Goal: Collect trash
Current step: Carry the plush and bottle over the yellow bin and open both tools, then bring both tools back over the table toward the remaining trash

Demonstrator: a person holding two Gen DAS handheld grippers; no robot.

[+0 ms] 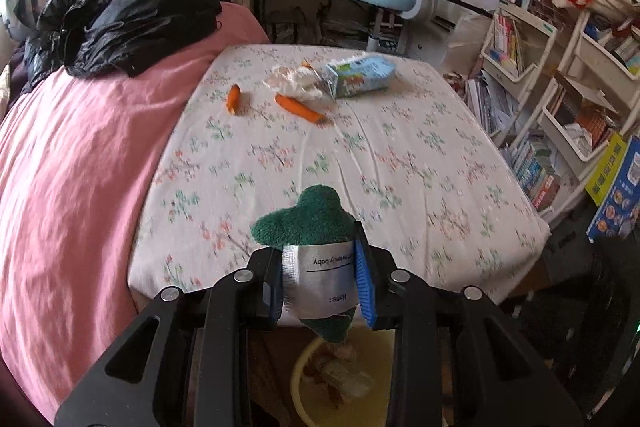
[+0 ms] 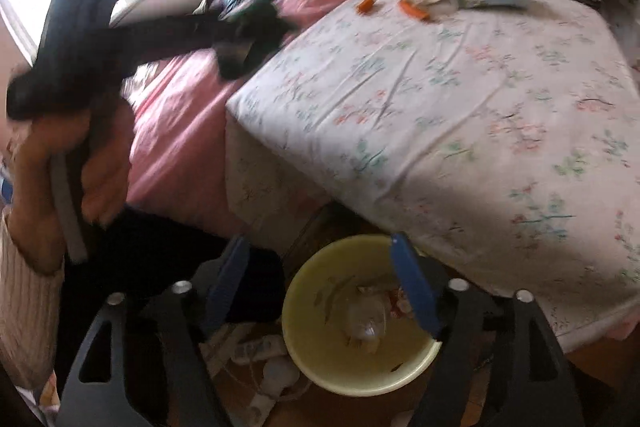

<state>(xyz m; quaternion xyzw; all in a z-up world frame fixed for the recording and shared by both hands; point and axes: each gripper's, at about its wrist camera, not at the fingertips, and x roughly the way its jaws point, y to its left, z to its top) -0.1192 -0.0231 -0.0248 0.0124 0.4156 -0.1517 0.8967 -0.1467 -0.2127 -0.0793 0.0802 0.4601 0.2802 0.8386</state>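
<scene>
Now | left gripper (image 1: 322, 283) clamped on a green plush toy with a white label (image 1: 316, 227), above the bed edge | pale yellow round plastic bin (image 2: 304, 359) lies directly below and just nearer | right gripper (image 2: 320, 287) wide open, empty, over the bin | left hand nearer to drop.

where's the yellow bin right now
In the right wrist view the yellow bin sits on the floor at the corner of the bed, bottom centre, below the open right tongs.
</scene>
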